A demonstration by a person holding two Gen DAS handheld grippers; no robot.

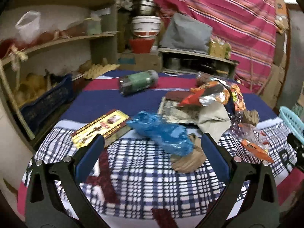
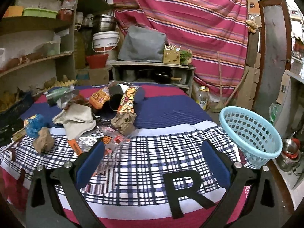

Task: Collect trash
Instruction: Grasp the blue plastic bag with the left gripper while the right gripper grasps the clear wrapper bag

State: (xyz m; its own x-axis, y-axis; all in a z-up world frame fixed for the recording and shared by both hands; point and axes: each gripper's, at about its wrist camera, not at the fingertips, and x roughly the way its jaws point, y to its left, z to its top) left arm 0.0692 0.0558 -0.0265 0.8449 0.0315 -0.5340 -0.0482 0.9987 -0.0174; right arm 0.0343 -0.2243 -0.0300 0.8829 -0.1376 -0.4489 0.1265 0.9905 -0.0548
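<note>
Trash lies scattered on a checked and striped cloth. A crumpled blue plastic bag lies just ahead of my open, empty left gripper, with crumpled brown paper beside it. A green-labelled bottle, orange snack wrappers and a yellow packet lie around. My right gripper is open and empty above the cloth; clear plastic wrappers lie by its left finger. A light blue basket stands at the right edge. A brown paper ball and an orange tube lie ahead.
Shelves with containers stand at the left, with a dark blue crate below. A low cabinet with pots and a striped pink curtain are behind the table. Steel vessels sit below right of the basket.
</note>
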